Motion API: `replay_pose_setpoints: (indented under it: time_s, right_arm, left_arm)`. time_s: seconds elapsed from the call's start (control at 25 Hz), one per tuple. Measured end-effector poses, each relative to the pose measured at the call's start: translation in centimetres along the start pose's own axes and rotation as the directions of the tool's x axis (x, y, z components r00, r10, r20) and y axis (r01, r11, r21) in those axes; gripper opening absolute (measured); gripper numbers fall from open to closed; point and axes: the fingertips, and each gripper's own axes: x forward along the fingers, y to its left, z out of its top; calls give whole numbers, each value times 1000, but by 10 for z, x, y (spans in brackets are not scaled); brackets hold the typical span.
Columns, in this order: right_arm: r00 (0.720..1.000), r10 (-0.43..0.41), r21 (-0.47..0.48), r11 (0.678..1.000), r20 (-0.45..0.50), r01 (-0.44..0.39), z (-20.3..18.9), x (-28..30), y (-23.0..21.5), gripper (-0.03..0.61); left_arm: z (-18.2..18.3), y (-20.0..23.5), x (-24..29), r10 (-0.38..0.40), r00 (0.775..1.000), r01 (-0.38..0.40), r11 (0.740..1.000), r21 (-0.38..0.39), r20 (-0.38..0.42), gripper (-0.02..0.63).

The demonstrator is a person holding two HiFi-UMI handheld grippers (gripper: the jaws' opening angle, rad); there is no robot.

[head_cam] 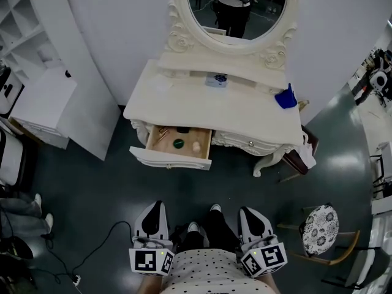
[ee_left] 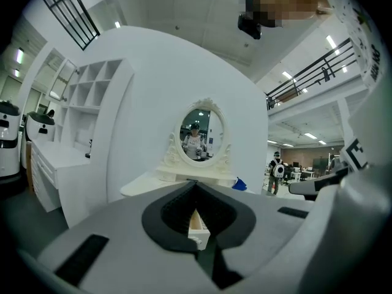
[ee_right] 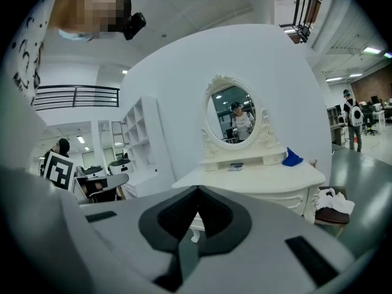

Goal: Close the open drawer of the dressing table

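Observation:
The cream dressing table (head_cam: 245,112) with an oval mirror (head_cam: 236,8) stands ahead of me against a white wall. Its left drawer (head_cam: 173,157) is pulled out, with a dark green round thing and a few other small items inside. Both grippers hang low in the head view, well short of the drawer. My left gripper (head_cam: 157,206) is shut and empty, roughly in line with the drawer. My right gripper (head_cam: 247,212) is also shut and empty, further right. In the left gripper view the drawer front (ee_left: 198,229) shows through the gap behind the closed jaws.
A blue cloth (head_cam: 285,97) and a small box (head_cam: 216,80) lie on the tabletop. A white shelf unit (head_cam: 43,106) stands left, a patterned stool (head_cam: 320,228) lower right, a dark red chair (head_cam: 300,158) beside the table's right leg. A cable (head_cam: 92,256) runs across the floor at left.

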Motion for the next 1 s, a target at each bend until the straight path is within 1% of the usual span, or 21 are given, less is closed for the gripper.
replay_pose_setpoints:
  time_s: [0.24, 0.44, 0.68, 0.84, 1.0]
  right_arm:
    - [999, 36, -24, 999, -4, -36, 30, 33, -40, 8]
    - [998, 59, -33, 998, -13, -60, 43, 56, -73, 8]
    - [997, 79, -35, 996, -17, -79, 49, 70, -99, 8]
    - [997, 75, -27, 997, -23, -76, 49, 73, -112, 8]
    - [997, 64, -12, 998, -39, -64, 44, 77, -119, 8]
  left_arm:
    - [14, -8, 47, 55, 998, -55, 998, -9, 25, 11]
    - [24, -18, 81, 85, 995, -85, 996, -15, 58, 11]
    - [23, -18, 97, 137, 989, -137, 991, -3, 60, 11]
    - [24, -10, 104, 179, 982, -180, 984, 7, 62, 11]
    - [22, 2, 109, 211, 976, -212, 977, 21, 47, 11]
